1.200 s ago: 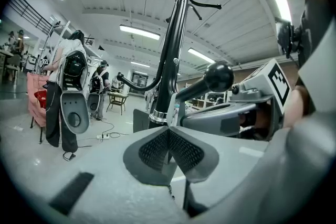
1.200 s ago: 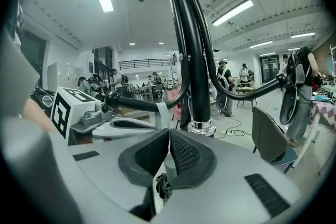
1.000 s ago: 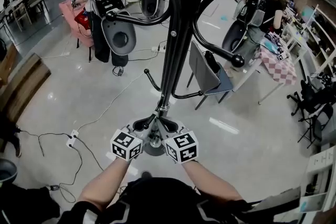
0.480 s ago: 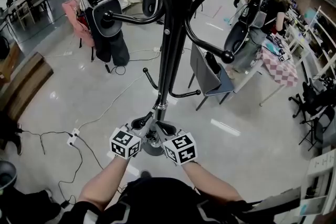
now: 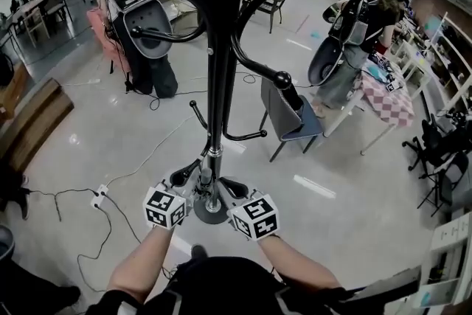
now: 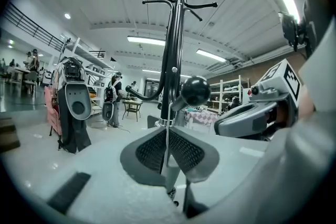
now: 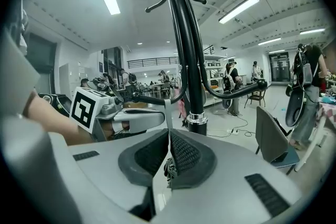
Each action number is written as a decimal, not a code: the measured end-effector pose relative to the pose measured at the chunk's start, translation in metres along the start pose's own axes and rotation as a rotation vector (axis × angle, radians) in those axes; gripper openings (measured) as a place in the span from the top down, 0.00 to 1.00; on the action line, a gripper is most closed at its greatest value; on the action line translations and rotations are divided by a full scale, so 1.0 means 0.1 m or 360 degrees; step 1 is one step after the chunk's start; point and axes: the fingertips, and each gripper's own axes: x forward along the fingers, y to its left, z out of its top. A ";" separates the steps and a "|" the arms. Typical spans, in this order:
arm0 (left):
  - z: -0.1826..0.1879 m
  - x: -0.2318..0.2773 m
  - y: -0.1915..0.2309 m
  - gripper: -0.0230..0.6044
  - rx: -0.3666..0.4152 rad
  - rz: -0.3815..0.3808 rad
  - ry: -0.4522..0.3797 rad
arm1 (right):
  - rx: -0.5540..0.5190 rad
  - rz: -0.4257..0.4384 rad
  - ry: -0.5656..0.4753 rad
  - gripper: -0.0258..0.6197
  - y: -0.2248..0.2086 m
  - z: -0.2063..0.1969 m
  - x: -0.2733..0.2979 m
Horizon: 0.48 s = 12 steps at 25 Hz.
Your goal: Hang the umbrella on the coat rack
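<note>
Before the coat rack (image 5: 214, 85), left gripper (image 6: 167, 149) and right gripper (image 7: 169, 149) pinch a pale strap (image 7: 168, 113).

L hand-held gripper (image 6: 167, 147), R hand-held gripper (image 7: 169, 150): grey, b/w marker cubes (image 5: 164, 206); blk top (image 5: 221, 280).

Coat rack (image 5: 219, 48): black metal tube, glossy paint, light streaks down pole. Hook tips (image 5: 283, 77): glossy black balls. Collar (image 7: 197, 117) low on pole: bright chrome.
Floor (image 5: 354, 181): smooth pale grey, polished, mirrors ceiling lamps.
Left gripper (image 6: 168, 150), right gripper (image 7: 169, 153): matt grey plastic shells. Jaws lined with black pads (image 7: 185, 152), rough grid texture, rubber-looking.
Strap (image 6: 167, 136) pinched in both jaws: thin, flat, pale, smooth.
Marker cubes (image 5: 164, 207): matt white, black print.
Chair (image 5: 284, 108): grey cloth-look back.
Tablecloth (image 5: 391, 96): checked cloth.
</note>
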 end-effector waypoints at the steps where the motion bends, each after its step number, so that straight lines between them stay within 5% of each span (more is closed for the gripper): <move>1: 0.02 -0.03 0.00 0.94 -0.0004 0.0027 -0.0016 | -0.0008 0.0000 -0.0006 0.94 -0.01 0.01 -0.05; 12: 0.04 -0.31 -0.24 0.94 -0.0026 0.0182 -0.0048 | -0.0024 0.0016 -0.0084 0.94 -0.12 0.08 -0.56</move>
